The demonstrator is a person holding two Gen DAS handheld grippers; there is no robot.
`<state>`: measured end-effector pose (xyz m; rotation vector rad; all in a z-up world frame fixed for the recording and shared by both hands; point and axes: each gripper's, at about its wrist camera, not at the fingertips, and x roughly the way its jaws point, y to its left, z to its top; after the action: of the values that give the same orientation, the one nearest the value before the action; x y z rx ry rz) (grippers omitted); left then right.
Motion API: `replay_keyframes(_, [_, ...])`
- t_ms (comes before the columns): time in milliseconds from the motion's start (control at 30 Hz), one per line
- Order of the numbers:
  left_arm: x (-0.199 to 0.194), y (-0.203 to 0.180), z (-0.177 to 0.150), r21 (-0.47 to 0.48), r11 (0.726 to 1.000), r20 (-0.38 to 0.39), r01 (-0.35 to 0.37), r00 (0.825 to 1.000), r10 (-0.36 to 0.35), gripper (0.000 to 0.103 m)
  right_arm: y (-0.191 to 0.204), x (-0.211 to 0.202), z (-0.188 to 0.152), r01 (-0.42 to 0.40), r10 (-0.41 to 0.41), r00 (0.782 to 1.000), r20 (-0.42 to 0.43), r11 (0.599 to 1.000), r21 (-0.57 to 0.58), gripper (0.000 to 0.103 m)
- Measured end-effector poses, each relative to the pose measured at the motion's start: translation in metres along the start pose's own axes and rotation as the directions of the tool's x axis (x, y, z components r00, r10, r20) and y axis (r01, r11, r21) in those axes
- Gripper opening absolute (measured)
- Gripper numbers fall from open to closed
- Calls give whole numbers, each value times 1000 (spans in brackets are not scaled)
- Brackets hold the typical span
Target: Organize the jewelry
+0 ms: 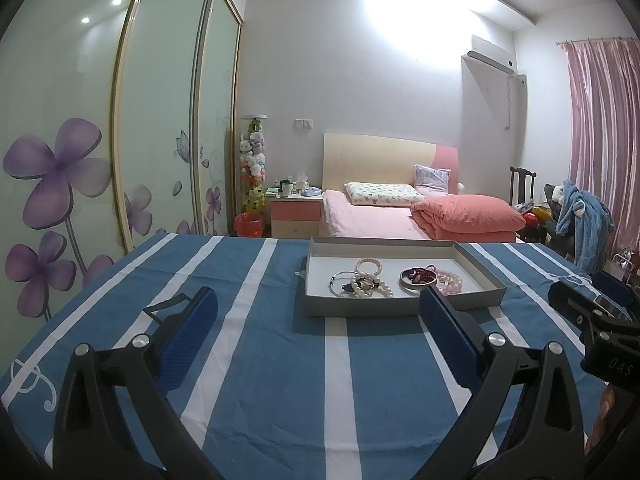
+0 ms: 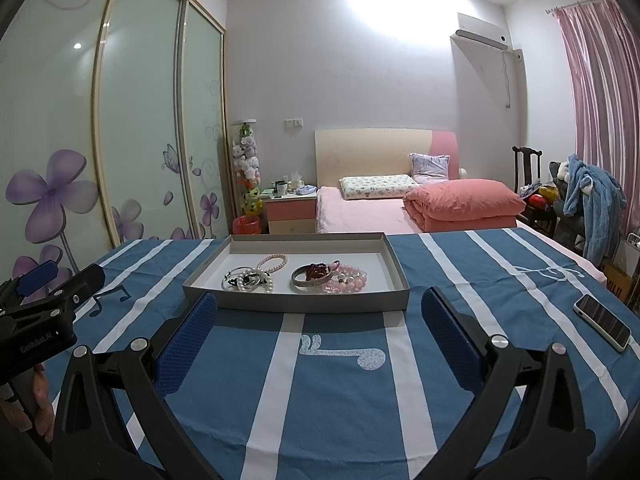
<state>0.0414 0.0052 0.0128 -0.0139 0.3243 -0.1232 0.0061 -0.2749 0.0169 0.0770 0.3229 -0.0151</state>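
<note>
In the left wrist view, the left gripper (image 1: 318, 312) hovers over the striped blue tablecloth (image 1: 256, 360) with its two blue-padded fingers (image 1: 192, 328) spread wide and nothing between them. Ahead of it and slightly to the right sits the shallow grey tray (image 1: 486, 294), its long axis running left to right across the view. All the jewelry lies loose on the tray floor: a pink pearl bracelet (image 1: 368, 267) toward the back, a thin silver bangle (image 1: 340, 282) tangled with a strand of white pearls (image 1: 376, 288), a wide metal bangle (image 1: 416, 284) with a dark red piece (image 1: 419, 275) lying inside it, and pink bead bracelets (image 1: 450, 282) at the right. The right gripper (image 1: 592, 320) shows at the right edge. In the right wrist view, the right gripper (image 2: 320, 316) likewise stands wide open and empty, just short of the tray's near wall (image 2: 296, 300); the left gripper (image 2: 52, 284) shows at the left edge, and a phone (image 2: 603, 322) lies on the cloth well to the right. As a judgement, every piece is light; the beaded strands look limp and likely to drape or roll, so pinching across one side of a loop should serve best. The bangles look stiff and slick, best taken across the rim. The tangled pearls and thin bangle may lift together.
</note>
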Motion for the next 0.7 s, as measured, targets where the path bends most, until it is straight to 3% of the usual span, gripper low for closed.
replay_keyframes(700, [-1,-6,-5,11,1000,0,8,1000,-8,99,2,0,-1,0,0,1000,-3,1000,1,101])
